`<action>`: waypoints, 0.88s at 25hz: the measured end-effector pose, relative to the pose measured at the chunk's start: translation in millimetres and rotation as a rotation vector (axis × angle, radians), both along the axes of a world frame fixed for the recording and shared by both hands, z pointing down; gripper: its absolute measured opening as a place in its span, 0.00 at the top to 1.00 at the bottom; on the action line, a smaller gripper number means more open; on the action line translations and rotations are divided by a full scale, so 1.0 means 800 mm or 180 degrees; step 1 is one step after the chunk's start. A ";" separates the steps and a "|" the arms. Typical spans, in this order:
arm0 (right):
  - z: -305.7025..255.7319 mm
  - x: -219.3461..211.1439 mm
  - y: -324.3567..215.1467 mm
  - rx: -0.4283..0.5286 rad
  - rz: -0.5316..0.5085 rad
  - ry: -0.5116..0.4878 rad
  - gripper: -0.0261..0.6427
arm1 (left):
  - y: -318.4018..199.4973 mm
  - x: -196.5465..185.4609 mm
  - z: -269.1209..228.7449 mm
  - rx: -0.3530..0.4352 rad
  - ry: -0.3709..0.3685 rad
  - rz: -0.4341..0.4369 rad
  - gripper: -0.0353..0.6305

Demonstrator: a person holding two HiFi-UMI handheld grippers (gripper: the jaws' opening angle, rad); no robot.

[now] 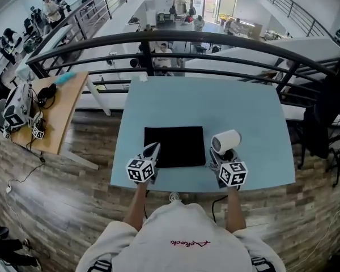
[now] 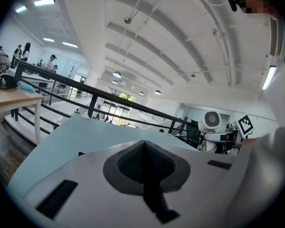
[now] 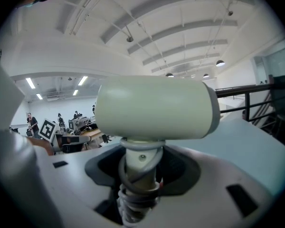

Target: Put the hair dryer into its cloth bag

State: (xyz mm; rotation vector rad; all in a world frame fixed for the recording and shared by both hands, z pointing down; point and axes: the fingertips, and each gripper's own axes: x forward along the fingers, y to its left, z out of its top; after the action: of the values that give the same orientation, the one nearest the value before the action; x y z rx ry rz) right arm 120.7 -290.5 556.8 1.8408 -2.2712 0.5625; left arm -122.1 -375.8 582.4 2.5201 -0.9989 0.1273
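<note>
The hair dryer is clamped in the right claw, just right of the cloth bag and near the front edge of the pale blue counter. In the right gripper view its cream barrel lies crosswise above the jaws. The jaws stand partly apart and press on the handle, which has a grey cord wound round it.

The black bag lies flat and square, close to the middle of the counter's front edge. The left claw is over the bag's left front corner, and whether it touches the cloth cannot be told. The left gripper view shows its jaws together with nothing between them. A dark railing runs beyond the counter's far edge.
</note>
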 end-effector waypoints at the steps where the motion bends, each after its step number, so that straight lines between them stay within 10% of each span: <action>1: -0.001 0.002 -0.005 0.0005 0.0006 0.0005 0.64 | -0.006 0.004 0.000 0.0006 0.0006 0.0018 0.94; 22: 0.010 0.020 -0.034 -0.0035 0.0156 0.0032 0.64 | -0.039 0.035 0.024 -0.0127 0.0022 0.0213 0.94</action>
State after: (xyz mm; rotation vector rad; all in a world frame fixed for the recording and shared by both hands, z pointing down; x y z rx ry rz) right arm 136.9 -318.0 564.8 1.8947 -2.2177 0.5706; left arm -94.0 -407.3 601.9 2.5165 -0.9008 0.1567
